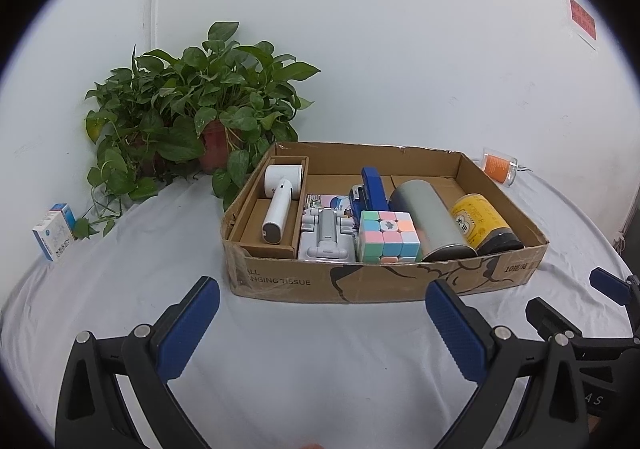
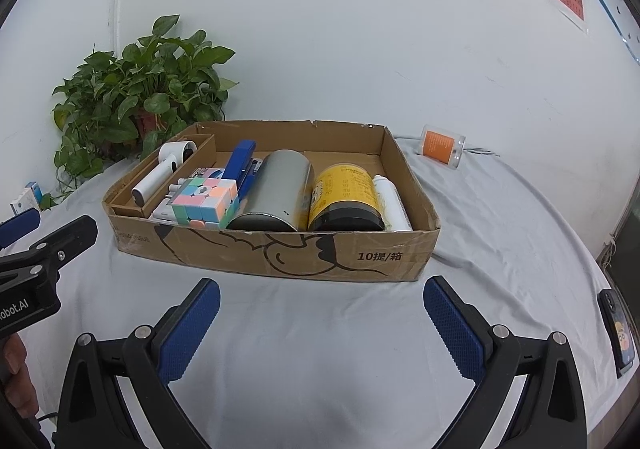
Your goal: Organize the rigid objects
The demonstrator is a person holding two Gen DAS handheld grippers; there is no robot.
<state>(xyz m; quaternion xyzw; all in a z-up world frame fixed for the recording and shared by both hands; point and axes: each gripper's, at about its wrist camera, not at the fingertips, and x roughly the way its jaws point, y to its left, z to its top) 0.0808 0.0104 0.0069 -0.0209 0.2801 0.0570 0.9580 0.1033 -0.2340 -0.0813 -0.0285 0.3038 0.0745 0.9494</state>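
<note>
A shallow cardboard box [image 1: 400,283] [image 2: 280,253] sits on the white cloth. Inside lie a white handheld device [image 1: 278,201] [image 2: 158,173], a grey folding stand [image 1: 326,237], a blue stapler [image 1: 372,191] [image 2: 242,165], a pastel cube [image 1: 388,237] [image 2: 206,203], a silver can [image 1: 432,219] [image 2: 276,189], a yellow jar [image 1: 482,223] [image 2: 344,191] and a white bottle [image 2: 392,201]. My left gripper [image 1: 322,299] hangs open before the box's left front, holding nothing. My right gripper [image 2: 322,299] is open and empty before the box's right front.
A potted plant [image 1: 192,109] [image 2: 136,97] stands at the back left, with small medicine boxes [image 1: 54,231] [image 2: 26,199] left of it. A clear jar with an orange label [image 1: 500,167] [image 2: 440,145] lies behind the box. A phone [image 2: 618,337] rests at the right table edge.
</note>
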